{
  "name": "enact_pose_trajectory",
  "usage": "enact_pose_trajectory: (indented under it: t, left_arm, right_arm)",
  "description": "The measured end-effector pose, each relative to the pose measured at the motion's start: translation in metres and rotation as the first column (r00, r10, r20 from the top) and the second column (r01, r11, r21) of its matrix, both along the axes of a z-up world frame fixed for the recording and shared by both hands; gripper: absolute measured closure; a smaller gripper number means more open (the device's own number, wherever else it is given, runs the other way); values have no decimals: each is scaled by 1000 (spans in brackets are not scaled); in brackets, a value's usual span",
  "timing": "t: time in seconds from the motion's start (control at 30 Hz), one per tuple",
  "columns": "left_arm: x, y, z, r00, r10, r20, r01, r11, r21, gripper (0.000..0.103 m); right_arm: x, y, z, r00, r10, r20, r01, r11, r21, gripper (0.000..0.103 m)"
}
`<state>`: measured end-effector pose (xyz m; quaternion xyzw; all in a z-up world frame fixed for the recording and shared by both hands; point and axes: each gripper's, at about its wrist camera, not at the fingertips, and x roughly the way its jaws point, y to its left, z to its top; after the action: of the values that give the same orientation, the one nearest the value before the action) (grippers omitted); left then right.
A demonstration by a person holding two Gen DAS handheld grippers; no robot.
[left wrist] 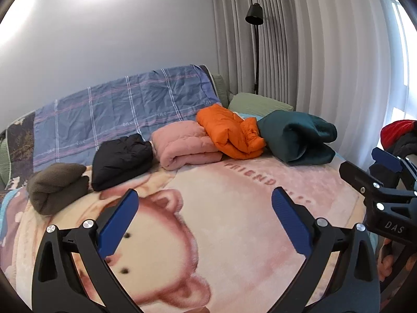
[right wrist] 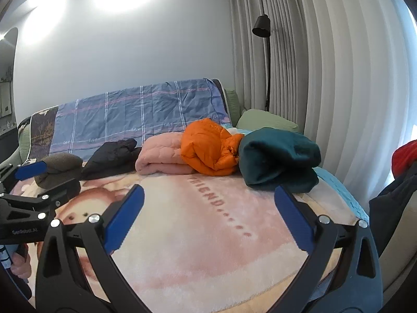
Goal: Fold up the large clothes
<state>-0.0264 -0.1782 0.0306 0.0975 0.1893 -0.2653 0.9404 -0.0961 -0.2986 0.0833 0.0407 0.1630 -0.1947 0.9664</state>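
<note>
Several folded clothes lie in a row at the far side of the bed: a brown fleece [left wrist: 58, 186], a black jacket [left wrist: 121, 160], a pink quilted garment [left wrist: 186, 143], an orange puffer jacket [left wrist: 228, 133] and a dark teal garment [left wrist: 297, 137]. The same row shows in the right wrist view, with the orange jacket [right wrist: 208, 147] and the teal garment [right wrist: 280, 156]. My left gripper [left wrist: 204, 203] is open and empty above the pink cartoon blanket [left wrist: 234, 221]. My right gripper [right wrist: 208, 203] is open and empty over the same blanket [right wrist: 208, 234].
A pile of red and dark clothes [left wrist: 398, 138] sits at the right edge. A blue plaid quilt [left wrist: 125, 104] covers the headboard side. A green pillow [left wrist: 258, 103], a black floor lamp [left wrist: 255, 15] and grey curtains [left wrist: 312, 52] stand behind the bed.
</note>
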Motion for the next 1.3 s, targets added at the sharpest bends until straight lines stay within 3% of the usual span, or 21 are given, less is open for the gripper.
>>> enact_pose_trajectory:
  t: [0.43, 1.3]
  left_arm:
    - [-2, 6, -12, 999, 33, -36, -32, 999, 20, 1]
    - [-1, 2, -18, 998, 43, -35, -42, 998, 38, 1]
  right_arm:
    - [-7, 7, 0, 999, 30, -10, -30, 999, 12, 2]
    - [2, 6, -11, 997, 39, -60, -37, 999, 28, 2]
